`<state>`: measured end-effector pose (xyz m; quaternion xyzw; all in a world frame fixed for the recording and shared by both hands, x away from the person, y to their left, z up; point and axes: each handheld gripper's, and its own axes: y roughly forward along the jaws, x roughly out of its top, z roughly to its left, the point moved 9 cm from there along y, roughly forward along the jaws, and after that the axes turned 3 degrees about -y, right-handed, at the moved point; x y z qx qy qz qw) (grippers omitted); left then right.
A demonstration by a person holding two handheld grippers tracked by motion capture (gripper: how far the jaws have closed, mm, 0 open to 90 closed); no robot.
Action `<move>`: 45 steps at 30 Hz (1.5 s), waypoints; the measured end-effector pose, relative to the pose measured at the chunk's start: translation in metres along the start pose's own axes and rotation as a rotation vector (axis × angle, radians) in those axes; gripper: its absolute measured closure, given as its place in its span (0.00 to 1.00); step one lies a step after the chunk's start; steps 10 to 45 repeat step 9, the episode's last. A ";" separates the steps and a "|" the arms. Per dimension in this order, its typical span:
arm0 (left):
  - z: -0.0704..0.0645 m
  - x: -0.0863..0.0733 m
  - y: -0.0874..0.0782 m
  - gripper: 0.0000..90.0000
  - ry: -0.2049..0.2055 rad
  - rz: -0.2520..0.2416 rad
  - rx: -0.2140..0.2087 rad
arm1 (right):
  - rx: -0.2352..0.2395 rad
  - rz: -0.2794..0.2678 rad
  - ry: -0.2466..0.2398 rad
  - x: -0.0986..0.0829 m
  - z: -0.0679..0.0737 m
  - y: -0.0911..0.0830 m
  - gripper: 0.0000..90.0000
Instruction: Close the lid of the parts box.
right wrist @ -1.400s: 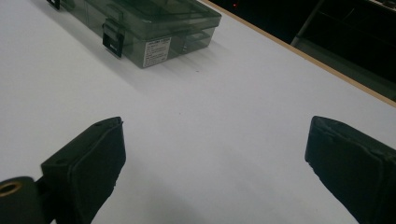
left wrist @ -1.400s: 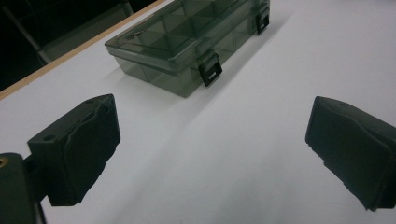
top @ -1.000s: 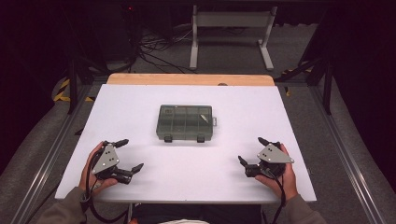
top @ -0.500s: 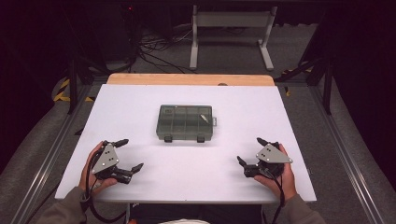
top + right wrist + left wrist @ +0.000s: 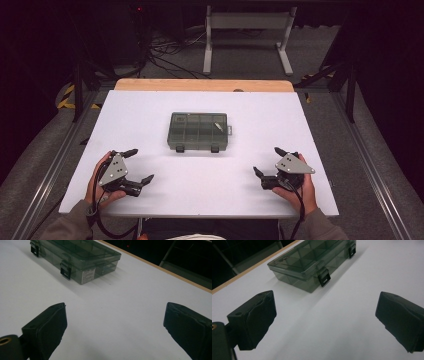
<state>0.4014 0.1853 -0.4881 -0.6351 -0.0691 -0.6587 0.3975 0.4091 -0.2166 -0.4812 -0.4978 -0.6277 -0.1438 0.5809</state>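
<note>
You rest both grippers, left (image 5: 136, 166) and right (image 5: 266, 162), jaws wide and empty, flanking the latched compartment box (image 5: 199, 131) for an even reach.

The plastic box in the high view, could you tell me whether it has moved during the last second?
No. The plastic box sits just as far from the table's wooden far edge as before.

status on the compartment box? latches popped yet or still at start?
At the start. Done: nothing visible; the compartment box sits mid-table with its lid down and both front latches closed. In hand: nothing; the left gripper and right gripper rest near the front edge of the table, jaws wide, apart from the box. Left: reaching in and, presumably, unlatching and opening it.
</note>
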 end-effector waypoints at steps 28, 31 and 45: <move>0.001 0.000 0.002 0.04 0.000 0.007 0.003 | 0.004 0.004 -0.013 0.000 0.002 0.001 0.06; 0.001 0.000 0.002 0.04 0.000 0.007 0.003 | 0.004 0.004 -0.013 0.000 0.002 0.001 0.06; 0.001 0.000 0.002 0.04 0.000 0.007 0.003 | 0.004 0.004 -0.013 0.000 0.002 0.001 0.06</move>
